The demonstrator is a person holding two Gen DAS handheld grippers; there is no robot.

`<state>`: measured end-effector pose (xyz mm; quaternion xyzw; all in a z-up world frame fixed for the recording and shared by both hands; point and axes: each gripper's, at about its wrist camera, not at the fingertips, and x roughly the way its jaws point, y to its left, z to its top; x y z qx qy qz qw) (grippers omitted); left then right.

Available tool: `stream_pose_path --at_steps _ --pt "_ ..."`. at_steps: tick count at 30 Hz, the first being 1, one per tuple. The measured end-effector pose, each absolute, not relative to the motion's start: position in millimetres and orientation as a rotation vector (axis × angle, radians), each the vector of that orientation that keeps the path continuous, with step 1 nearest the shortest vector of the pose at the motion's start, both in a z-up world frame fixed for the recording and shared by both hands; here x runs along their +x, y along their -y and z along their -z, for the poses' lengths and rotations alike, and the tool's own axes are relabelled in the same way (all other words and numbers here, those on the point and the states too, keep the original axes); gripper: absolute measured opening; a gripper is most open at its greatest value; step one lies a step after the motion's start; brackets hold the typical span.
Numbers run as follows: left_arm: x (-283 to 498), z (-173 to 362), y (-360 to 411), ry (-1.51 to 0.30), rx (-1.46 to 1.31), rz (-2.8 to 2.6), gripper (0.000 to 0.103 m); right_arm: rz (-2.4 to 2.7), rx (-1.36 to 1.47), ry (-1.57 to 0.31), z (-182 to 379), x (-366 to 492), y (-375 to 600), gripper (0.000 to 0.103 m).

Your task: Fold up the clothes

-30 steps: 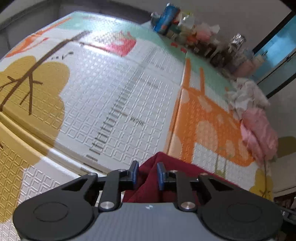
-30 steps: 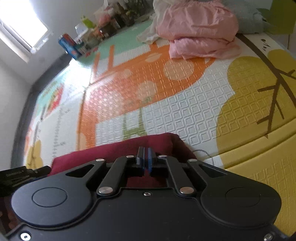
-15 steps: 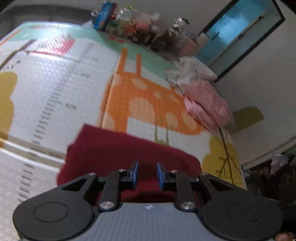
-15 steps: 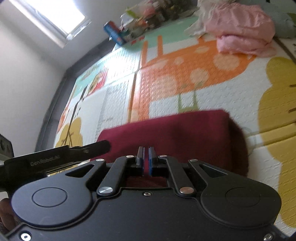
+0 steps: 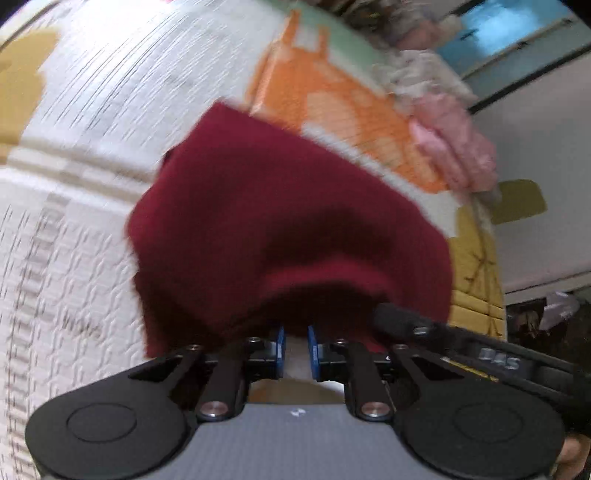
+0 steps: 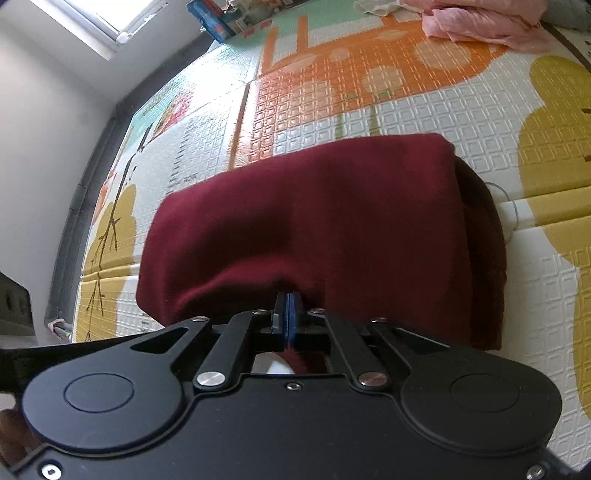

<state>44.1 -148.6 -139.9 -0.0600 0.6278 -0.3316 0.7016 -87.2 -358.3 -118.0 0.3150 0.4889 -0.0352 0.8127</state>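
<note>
a: state the position of the garment.

b: the dark red garment (image 6: 314,229) lies folded on the patterned foam play mat (image 6: 424,110), spanning the middle of both wrist views. its near edge is lifted off the mat and runs straight to the two tools.

a: condition of the right gripper (image 6: 286,317)?

b: clenched. the blue pads are pressed flat together with a fold of the red cloth's near hem pinched at their tips; a scrap of the same cloth shows behind the pads, inside the frame.

a: condition of the left gripper (image 5: 296,347)?

b: its jaws have just been closing, and a narrow gap remains between the blue pads (image 5: 280,345). pale mat shows through that gap. the red hem sits right at the pad tips, but the view is motion-blurred and i cannot tell whether the pads press on the cloth.

a: relation between the two tools?

b: they work side by side at the same hem. in the left wrist view, the black finger of the right tool reaches in from the right edge and ends against the red cloth, just beside the left pads.

a: other items on the mat?

b: a pink garment (image 6: 487,26) lies crumpled at the far edge, well apart from the red one, with a whitish cloth (image 5: 417,70) next to it. a window (image 6: 88,14) lights the far left corner in the right wrist view.
</note>
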Motion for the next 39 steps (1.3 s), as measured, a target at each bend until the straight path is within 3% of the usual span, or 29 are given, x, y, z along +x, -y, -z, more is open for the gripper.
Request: stream_pose_path --at_steps 6,14,29,39 --pt "44.5 148.2 132.0 -1.428 -0.140 0.719 0.012 0.076 0.692 -1.043 123.1 -99.2 365.3 0.000" --pt "32.9 134.0 124.8 -1.393 -0.055 0.766 0.019 0.129 0.723 -1.070 126.3 -119.1 378.2 0.000" --pt "37.4 70.6 122.4 -1.138 -0.146 0.856 0.023 0.132 0.729 -0.938 74.0 -125.0 383.9 0.006" --pt "40.4 96.0 120.4 -1.189 -0.061 0.693 0.023 0.183 0.687 -1.024 104.5 -107.6 375.8 0.005"
